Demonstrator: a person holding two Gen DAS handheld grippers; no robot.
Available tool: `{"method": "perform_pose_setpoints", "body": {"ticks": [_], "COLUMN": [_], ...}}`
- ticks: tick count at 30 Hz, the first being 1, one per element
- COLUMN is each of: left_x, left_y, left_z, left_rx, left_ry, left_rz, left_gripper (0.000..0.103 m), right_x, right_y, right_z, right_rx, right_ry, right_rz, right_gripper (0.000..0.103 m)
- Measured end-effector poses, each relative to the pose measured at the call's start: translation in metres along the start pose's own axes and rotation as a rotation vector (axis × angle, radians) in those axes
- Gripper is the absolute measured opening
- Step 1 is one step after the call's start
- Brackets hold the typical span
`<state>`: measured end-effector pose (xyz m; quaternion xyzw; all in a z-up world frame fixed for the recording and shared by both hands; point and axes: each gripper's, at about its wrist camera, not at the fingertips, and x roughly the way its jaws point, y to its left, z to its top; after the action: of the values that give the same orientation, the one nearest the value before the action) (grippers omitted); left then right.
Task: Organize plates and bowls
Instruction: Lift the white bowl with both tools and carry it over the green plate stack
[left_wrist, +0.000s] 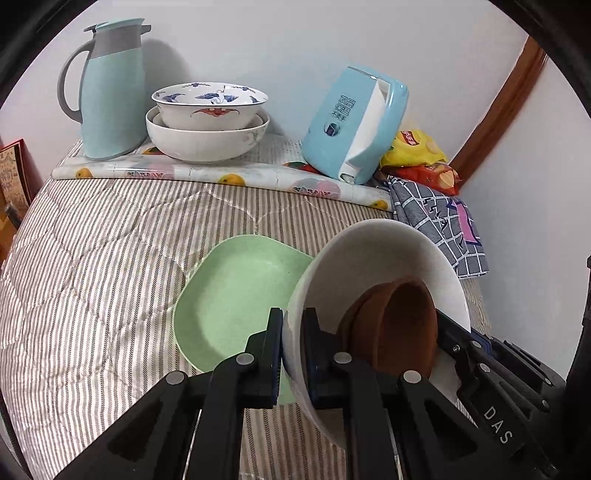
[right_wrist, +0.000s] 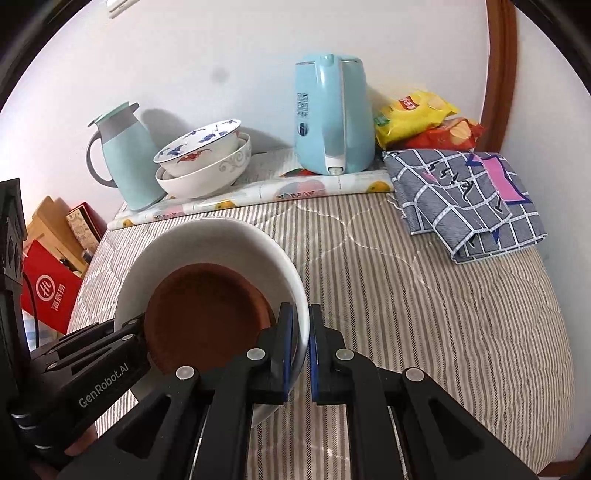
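Observation:
A white bowl (left_wrist: 384, 258) with a brown saucer (left_wrist: 402, 325) inside it is held off the striped bed cover, gripped on opposite sides of its rim. My left gripper (left_wrist: 293, 343) is shut on its left rim. My right gripper (right_wrist: 301, 347) is shut on its right rim (right_wrist: 291, 288); the brown saucer (right_wrist: 203, 314) shows inside. A green square plate (left_wrist: 236, 299) lies on the cover just left of the bowl. Two stacked bowls (left_wrist: 207, 118), a painted one in a white one, stand at the back, also in the right wrist view (right_wrist: 203, 158).
A pale blue jug (left_wrist: 110, 92) and a blue kettle (left_wrist: 354, 125) stand on the fruit-print mat (left_wrist: 221, 177) by the wall. Snack bags (right_wrist: 424, 118) and a folded checked cloth (right_wrist: 465, 199) lie at the back right. Red boxes (right_wrist: 48, 295) sit left of the bed.

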<state>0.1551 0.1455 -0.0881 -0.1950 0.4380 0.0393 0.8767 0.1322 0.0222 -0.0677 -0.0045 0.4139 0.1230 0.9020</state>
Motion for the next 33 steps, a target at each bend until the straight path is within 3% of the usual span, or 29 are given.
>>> {"method": "perform_pose_setpoints", "body": {"ticks": [19, 33], "left_x": [0.017, 0.046], "left_y": [0.045, 0.054], "left_z": [0.019, 0.016], "left_rx": [-0.057, -0.067], "left_ry": [0.020, 0.079], "left_rz": [0.056, 0.072], "left_gripper": [0.011, 0.011], "right_x": [0.043, 0.076], "right_y": [0.036, 0.034], "right_z": [0.015, 0.010], "right_rx": [-0.041, -0.027], "right_ry": [0.038, 0.099], "right_rz": [0.056, 0.066], "right_gripper": [0.008, 0.008]}}
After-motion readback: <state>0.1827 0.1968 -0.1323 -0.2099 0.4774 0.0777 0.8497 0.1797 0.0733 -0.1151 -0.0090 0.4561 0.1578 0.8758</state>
